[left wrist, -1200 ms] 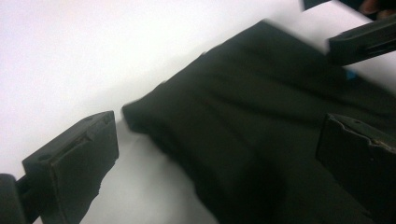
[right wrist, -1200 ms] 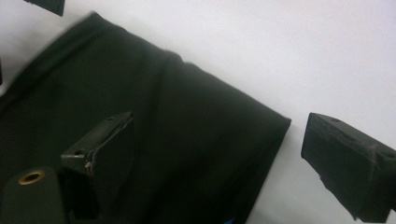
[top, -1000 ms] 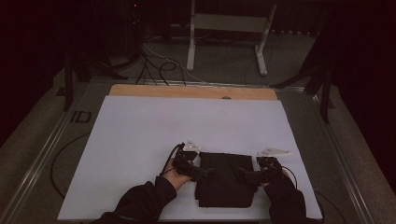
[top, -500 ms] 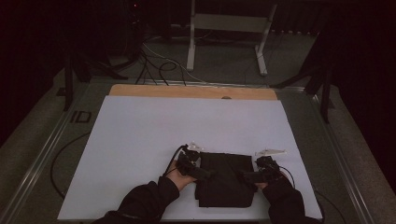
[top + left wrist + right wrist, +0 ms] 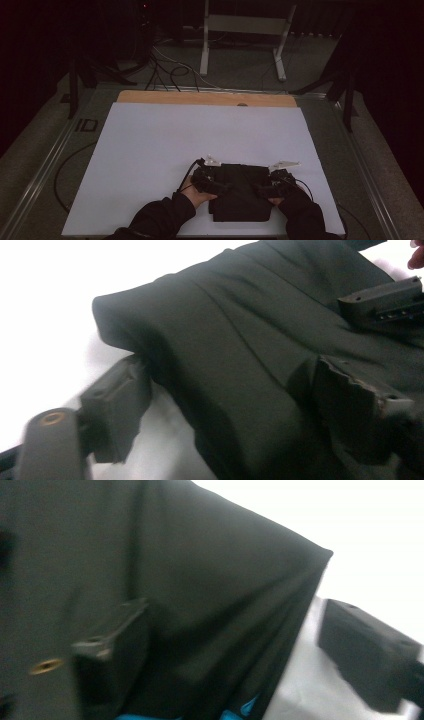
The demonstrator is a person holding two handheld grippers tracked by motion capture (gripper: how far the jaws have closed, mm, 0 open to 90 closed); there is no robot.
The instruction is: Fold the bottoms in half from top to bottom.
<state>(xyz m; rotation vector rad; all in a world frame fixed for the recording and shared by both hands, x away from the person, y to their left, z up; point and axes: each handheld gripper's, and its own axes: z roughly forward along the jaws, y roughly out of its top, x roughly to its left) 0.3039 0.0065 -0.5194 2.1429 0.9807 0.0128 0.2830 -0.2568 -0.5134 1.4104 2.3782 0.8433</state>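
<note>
lying folded, one black cloth (image 5: 240, 192), two grippers, left gripper (image 5: 216, 186), right gripper (image 5: 263, 189)

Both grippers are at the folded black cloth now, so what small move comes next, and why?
Probably finish closing both. The left gripper and right gripper each straddle an edge of the folded black cloth on the white table sheet; their jaws have just been closing, but gaps remain, so neither pinches it yet.

My view: dark garment (image 5: 242, 192) of matt, softly creased woven cloth, tabletop (image 5: 150, 150) covered in smooth matt white sheet, bare pale wood strip (image 5: 200, 97) at 12 o'clock, fingers (image 5: 117, 412) matt black, scuffed plastic
</note>
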